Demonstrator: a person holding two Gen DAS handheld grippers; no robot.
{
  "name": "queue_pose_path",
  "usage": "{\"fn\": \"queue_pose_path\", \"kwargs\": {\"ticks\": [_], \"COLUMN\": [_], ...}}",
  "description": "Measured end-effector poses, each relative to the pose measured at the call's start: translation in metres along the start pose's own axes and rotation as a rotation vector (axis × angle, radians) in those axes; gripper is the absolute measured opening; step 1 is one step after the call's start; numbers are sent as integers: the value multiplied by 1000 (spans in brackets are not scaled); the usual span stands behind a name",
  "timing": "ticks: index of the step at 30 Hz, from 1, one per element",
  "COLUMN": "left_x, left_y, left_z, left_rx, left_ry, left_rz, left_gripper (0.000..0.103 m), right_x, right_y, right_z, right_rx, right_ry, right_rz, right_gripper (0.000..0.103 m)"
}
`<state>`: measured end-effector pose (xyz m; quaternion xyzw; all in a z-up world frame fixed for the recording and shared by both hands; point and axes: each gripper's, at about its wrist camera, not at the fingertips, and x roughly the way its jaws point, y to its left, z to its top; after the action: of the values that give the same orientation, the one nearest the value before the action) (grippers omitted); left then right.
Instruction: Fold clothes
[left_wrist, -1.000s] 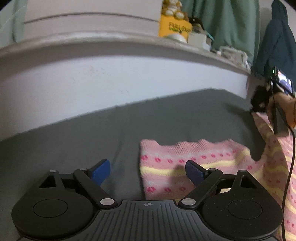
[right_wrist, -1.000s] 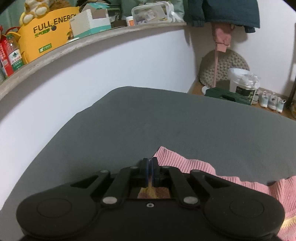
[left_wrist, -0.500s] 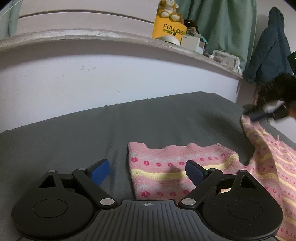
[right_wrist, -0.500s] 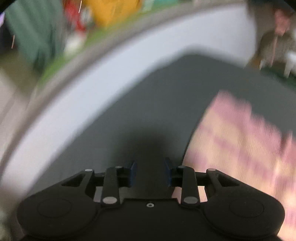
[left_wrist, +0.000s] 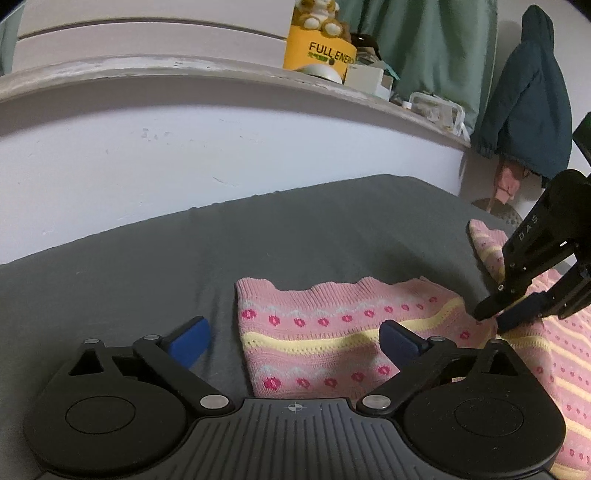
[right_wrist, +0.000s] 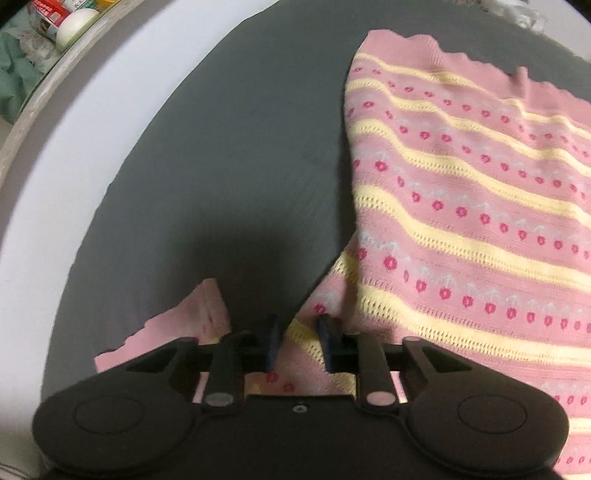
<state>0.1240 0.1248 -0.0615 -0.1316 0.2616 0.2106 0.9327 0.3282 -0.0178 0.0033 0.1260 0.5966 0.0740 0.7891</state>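
Observation:
A pink knitted sweater (left_wrist: 332, 332) with yellow stripes and red dots lies on the dark grey bed sheet (left_wrist: 258, 236). It fills the right of the right wrist view (right_wrist: 461, 192). My left gripper (left_wrist: 295, 341) is open, low over the sheet, with the sweater's near left corner between its fingers. My right gripper (right_wrist: 299, 341) is partly open and empty, low over a sleeve fold of the sweater. It also shows at the right of the left wrist view (left_wrist: 498, 319), its tips touching the knit.
A white wall (left_wrist: 184, 158) borders the bed's far side. Above it a ledge (left_wrist: 221, 70) holds a yellow box (left_wrist: 317, 48) with a plush toy, and small boxes. A green curtain (left_wrist: 424, 48) and a dark jacket (left_wrist: 528, 99) hang at the back right.
My right gripper opened and let go of the sweater, then swung down and left onto the garment. The sweater part it held up now lies on the bed. My left gripper stays open.

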Motion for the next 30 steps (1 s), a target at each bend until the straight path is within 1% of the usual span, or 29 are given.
{"fn": "queue_pose_path", "kwargs": {"ticks": [1, 2, 6, 8, 9, 12, 14, 16, 18, 20, 21, 22, 23, 26, 27, 30], "left_x": [0, 1, 0, -3, -4, -15, -24, -25, -18, -14, -14, -14, -14, -13, -13, -9], "left_y": [-1, -1, 0, 5, 8, 24, 31, 30, 24, 19, 17, 15, 15, 15, 14, 12], "left_z": [0, 0, 1, 1, 2, 7, 8, 6, 4, 2, 3, 3, 3, 1, 1, 1], "left_rx": [4, 6, 0, -28, -48, -145, -185, -178, -150, -128, -116, -109, -119, -145, -140, -134], "left_ry": [1, 1, 2, -3, -6, -38, -74, -71, -26, 2, 0, -4, -8, -1, -2, -1], "left_rz": [2, 4, 1, 0, 5, 74, 109, 105, 68, 34, 30, 23, 7, -23, -25, -31], "left_gripper": [98, 98, 98, 98, 98, 98, 98, 98, 98, 98, 98, 98, 98, 98, 98, 98], "right_x": [0, -1, -4, -7, -10, -18, -20, -12, -3, 4, 0, -4, -7, -17, -18, 3], "right_y": [0, -2, -8, -6, -4, 5, 15, 17, 15, 15, 19, 24, 32, 57, 64, 76], "right_z": [-1, -2, -2, -3, -4, -5, -4, -5, -5, -6, -7, -8, -9, -12, -12, -5], "right_rx": [5, 13, 32, 20, 20, 24, 17, -6, 4, 10, -11, -36, -78, -203, -242, -274], "right_ry": [-9, -16, -32, -49, -60, -98, -113, -106, -86, -70, -91, -111, -124, -165, -173, -93], "right_rz": [-10, -7, 7, 14, 34, 105, 153, 138, 124, 112, 116, 121, 128, 149, 153, 102], "right_gripper": [9, 8, 6, 6, 6, 6, 6, 6, 7, 9, 18, 29, 31, 31, 31, 30]}}
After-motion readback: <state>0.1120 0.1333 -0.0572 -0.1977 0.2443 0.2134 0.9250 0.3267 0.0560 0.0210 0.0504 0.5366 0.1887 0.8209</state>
